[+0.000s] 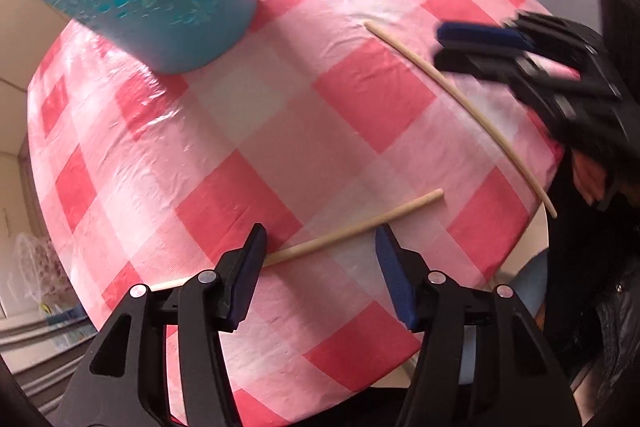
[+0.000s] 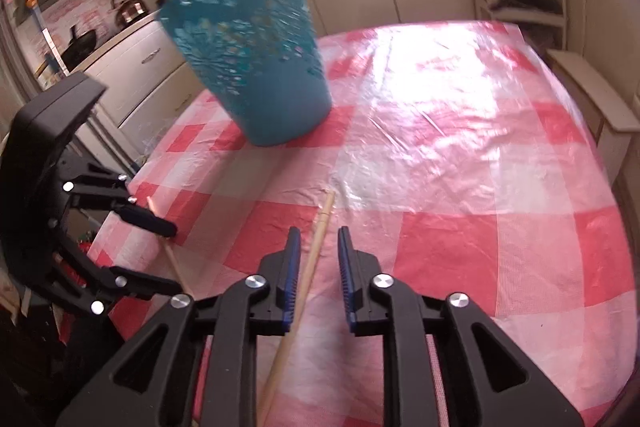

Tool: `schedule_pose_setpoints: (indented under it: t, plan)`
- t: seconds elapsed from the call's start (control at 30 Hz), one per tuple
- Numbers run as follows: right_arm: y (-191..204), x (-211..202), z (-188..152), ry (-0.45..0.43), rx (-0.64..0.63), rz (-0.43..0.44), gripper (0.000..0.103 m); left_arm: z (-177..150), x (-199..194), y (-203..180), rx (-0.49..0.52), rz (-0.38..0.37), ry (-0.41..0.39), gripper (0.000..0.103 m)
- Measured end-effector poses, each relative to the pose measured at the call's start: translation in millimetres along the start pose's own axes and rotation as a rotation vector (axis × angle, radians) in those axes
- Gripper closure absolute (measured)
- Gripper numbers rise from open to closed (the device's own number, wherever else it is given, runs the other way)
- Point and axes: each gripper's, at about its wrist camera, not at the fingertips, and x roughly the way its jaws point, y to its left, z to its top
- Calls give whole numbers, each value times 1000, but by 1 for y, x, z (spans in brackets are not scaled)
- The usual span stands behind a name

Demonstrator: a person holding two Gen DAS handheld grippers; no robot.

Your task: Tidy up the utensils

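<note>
Two thin chopsticks [image 1: 352, 233] [image 2: 316, 247] lie apart near the table [image 2: 480, 227] edge, light, stiff, smooth and likely to roll, so mid-shaft suits each open, empty hand-held gripper, left [image 1: 320, 243] and right [image 2: 318, 247], straddling one; the blue holder [image 2: 248, 55] stands further in.
</note>
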Motion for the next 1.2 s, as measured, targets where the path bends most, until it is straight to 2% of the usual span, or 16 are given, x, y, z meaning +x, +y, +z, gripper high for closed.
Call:
schedule_pose_setpoints:
  t: [0.07, 0.13, 0.2, 0.37, 0.43, 0.6, 0.7, 0.8, 0.9, 0.97, 1.03, 1.07, 1.13, 1.2]
  plan:
    - [22, -2, -7, 31, -109, 85, 79, -3, -1, 4, -17, -2, -10, 49]
    - [40, 5, -16, 80, -193, 100, 77, -3, -2, 7, -18, 2, -13, 49]
    - [50, 17, -21, 122, -243, 73, 77, -5, -3, 7, -18, 2, -13, 49]
    - [57, 33, -8, 126, -269, -1, 71, -17, -4, 4, -6, -11, -10, 48]
    - [54, 42, 1, 115, -246, -52, 64, -22, -5, -2, 10, -18, -5, 46]
    - [38, 30, 9, 68, -173, -40, 61, -29, -8, 0, -2, -25, -20, 45]
    - [19, 15, 5, 29, -83, -73, 61, -23, -9, 7, -47, -25, -65, 45]
    - [4, 10, 1, 22, 10, -97, 61, -10, -4, 7, -36, 51, -128, 44]
    - [3, 14, 1, 43, 10, -111, 61, -1, -5, 6, -21, 110, -164, 45]
    - [9, 21, 1, 57, -9, -114, 61, 1, -5, 8, -43, 149, -171, 60]
    - [13, 25, 1, 62, -39, -133, 61, 10, -8, 18, -148, 141, -160, 83]
    - [14, 24, 1, 64, -51, -143, 61, 11, -8, 25, -205, 144, -158, 87]
    - [13, 23, 1, 66, -70, -163, 64, 9, -8, 43, -309, 103, -163, 88]
    - [13, 23, 0, 65, -86, -173, 72, 4, -10, 53, -363, 80, -160, 89]
